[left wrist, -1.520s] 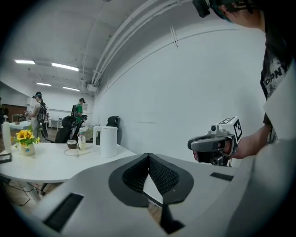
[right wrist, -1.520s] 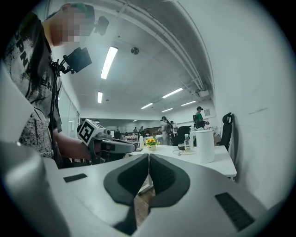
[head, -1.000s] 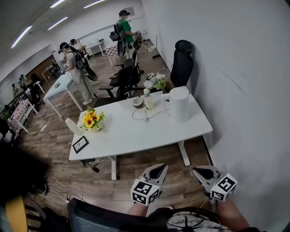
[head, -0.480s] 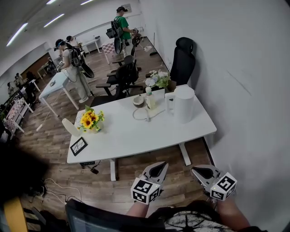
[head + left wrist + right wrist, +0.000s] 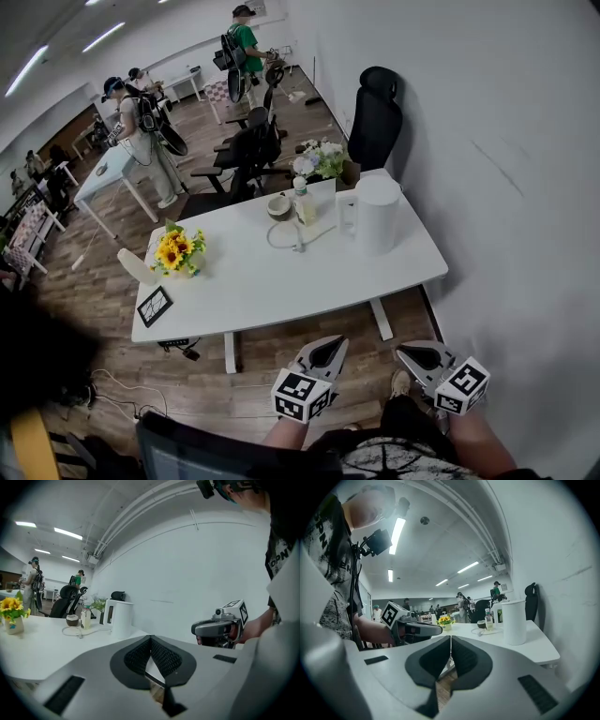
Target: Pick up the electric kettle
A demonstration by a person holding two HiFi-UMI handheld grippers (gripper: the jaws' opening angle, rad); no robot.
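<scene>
The electric kettle (image 5: 377, 214) stands upright on the white table (image 5: 281, 286), in the upper right part of the head view. It is close to the wall, at the table's far right end. Its handle faces left, toward a small bottle (image 5: 302, 201) and a loose white cord (image 5: 289, 238) that lies on the table just beside it.

Both claws are low at the bottom of the head view, close to the person's body and well apart from the table. The left gripper (image 5: 326, 349) has its two jaws pressed together with nothing between them. The right gripper (image 5: 417, 356) is the same, jaws together and empty. I think they are held like this because the kettle is too far away to grab yet. Both point toward the table, so the kettle shows small in each gripper view.

To lift the kettle, a claw probably has to come near, open up, and close on the handle. The sunflowers (image 5: 174, 253) are far to the left and out of the way.
</scene>
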